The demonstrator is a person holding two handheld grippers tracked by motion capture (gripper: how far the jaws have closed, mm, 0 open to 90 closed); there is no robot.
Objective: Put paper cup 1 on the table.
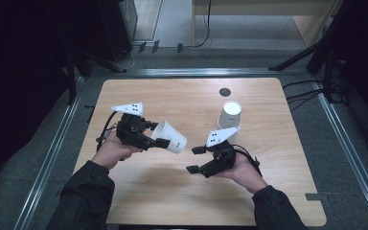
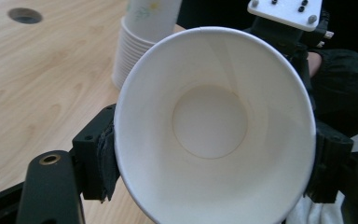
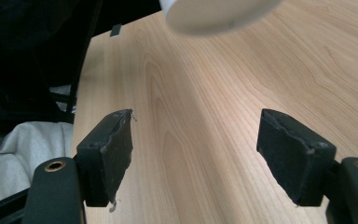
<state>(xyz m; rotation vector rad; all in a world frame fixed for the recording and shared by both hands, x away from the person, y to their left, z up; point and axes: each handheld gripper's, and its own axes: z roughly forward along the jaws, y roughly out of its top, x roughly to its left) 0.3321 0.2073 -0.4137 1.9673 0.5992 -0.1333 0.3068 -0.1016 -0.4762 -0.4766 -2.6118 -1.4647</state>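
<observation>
A white paper cup (image 1: 172, 139) lies on its side above the table, with my left gripper (image 1: 159, 134) shut on its rim. In the left gripper view I look straight into the cup (image 2: 209, 121), and the pads (image 2: 103, 163) press on both sides of its mouth. A stack of cups (image 1: 230, 115) stands mouth down at the back right of the table and shows again as the stack (image 2: 137, 51) behind the held cup. My right gripper (image 1: 199, 160) hovers open and empty just right of the held cup, its jaws wide apart (image 3: 205, 154) over bare wood.
The wooden table (image 1: 182, 191) has a round cable hole (image 1: 225, 92) near its back edge, left of the stack. A metal rail and cables run along the floor around the table. The held cup's base (image 3: 214, 11) hangs above the right jaws.
</observation>
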